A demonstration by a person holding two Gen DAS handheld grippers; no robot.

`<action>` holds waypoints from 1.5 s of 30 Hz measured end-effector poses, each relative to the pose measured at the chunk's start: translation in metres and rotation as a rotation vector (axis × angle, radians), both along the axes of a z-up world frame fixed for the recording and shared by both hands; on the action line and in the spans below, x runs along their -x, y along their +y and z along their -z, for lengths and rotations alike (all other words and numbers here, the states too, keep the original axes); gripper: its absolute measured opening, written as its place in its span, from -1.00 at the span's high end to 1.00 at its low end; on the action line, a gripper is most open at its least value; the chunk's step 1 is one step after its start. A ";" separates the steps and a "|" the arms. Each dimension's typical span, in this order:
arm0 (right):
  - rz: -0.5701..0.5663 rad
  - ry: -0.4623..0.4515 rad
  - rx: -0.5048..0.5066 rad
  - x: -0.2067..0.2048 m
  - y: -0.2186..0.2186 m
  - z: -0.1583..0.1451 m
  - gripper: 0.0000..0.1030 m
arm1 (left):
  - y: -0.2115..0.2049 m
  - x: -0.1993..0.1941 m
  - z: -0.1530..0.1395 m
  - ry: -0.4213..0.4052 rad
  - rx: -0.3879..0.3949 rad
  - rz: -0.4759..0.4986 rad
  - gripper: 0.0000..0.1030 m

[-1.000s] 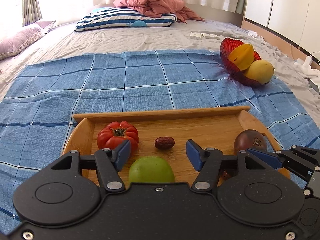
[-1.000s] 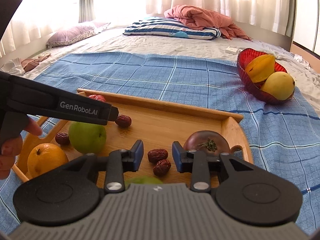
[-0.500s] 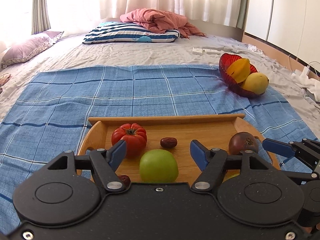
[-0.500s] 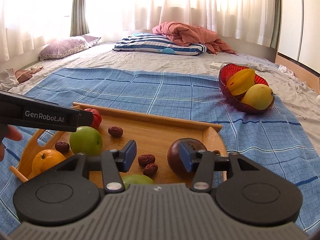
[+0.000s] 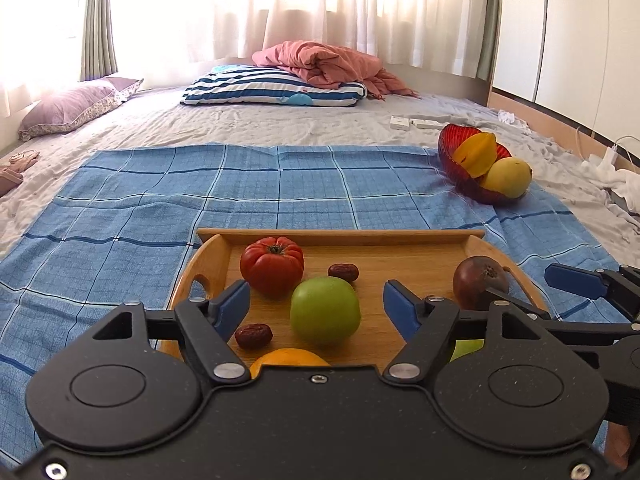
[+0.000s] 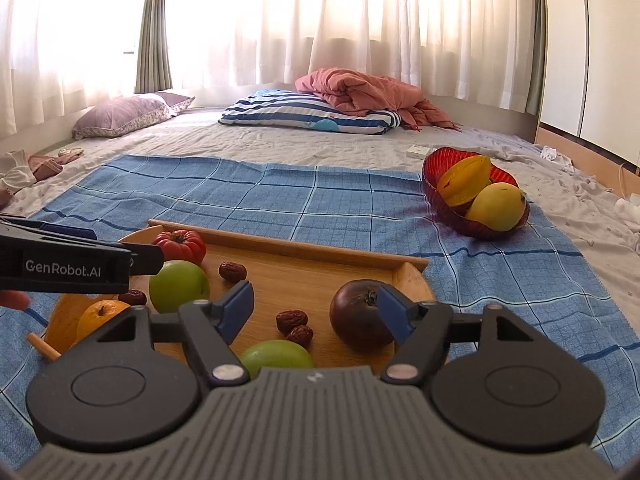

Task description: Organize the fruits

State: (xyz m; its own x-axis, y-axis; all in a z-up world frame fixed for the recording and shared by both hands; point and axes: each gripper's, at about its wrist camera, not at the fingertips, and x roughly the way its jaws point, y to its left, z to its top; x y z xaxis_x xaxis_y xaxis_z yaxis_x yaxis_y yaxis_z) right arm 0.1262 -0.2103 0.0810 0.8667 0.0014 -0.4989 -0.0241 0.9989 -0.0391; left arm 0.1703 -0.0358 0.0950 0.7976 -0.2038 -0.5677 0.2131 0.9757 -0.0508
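Both angled down over the wooden tray [image 5: 400, 235] — left gripper [image 5: 316, 300] and right gripper [image 6: 316, 304] just spreading, jaws empty.

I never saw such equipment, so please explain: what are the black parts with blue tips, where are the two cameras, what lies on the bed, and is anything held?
No robot here: a person carries a hand-held gripper in each hand, with a camera looking forward along its blue fingers. One picture comes from the left hand-held gripper, the other from the right hand-held gripper. On a blue cloth sits a wooden tray with tomatoes, green apples, an orange and dates. A red bowl holds yellow fruit. Both grippers have just been opening, with nothing held.
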 end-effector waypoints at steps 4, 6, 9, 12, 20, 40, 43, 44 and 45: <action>0.004 -0.015 0.001 0.010 0.002 0.002 -0.61 | 0.002 0.014 0.001 -0.021 0.003 0.001 -0.53; 0.006 -0.021 0.003 0.015 0.003 0.004 -0.63 | 0.003 0.020 0.002 -0.033 0.001 0.000 -0.54; 0.007 -0.028 -0.002 0.020 0.004 0.005 -0.64 | 0.004 0.027 0.003 -0.042 -0.002 0.001 -0.54; 0.012 -0.037 0.000 0.024 0.005 0.006 -0.64 | 0.007 0.031 0.006 -0.041 0.000 -0.006 -0.54; 0.030 -0.053 -0.010 0.037 0.005 0.008 -0.65 | 0.017 0.043 0.017 -0.019 0.022 -0.024 -0.55; 0.081 -0.070 -0.012 0.066 0.008 0.030 -0.69 | 0.034 0.074 0.045 -0.010 0.022 -0.080 -0.57; 0.087 -0.068 -0.023 0.072 0.007 0.032 -0.69 | 0.034 0.077 0.048 -0.012 0.016 -0.085 -0.57; 0.088 -0.069 -0.022 0.074 0.008 0.032 -0.69 | 0.034 0.078 0.049 -0.012 0.013 -0.084 -0.58; 0.089 -0.069 -0.020 0.075 0.008 0.033 -0.69 | 0.035 0.080 0.050 -0.012 0.013 -0.085 -0.58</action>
State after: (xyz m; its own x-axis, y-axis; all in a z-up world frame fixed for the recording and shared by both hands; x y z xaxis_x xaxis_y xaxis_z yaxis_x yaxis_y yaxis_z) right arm 0.0512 -0.2025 0.0484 0.8962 -0.0679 -0.4383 0.0669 0.9976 -0.0177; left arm 0.0900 -0.0006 0.0446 0.8190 -0.1426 -0.5557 0.1306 0.9895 -0.0614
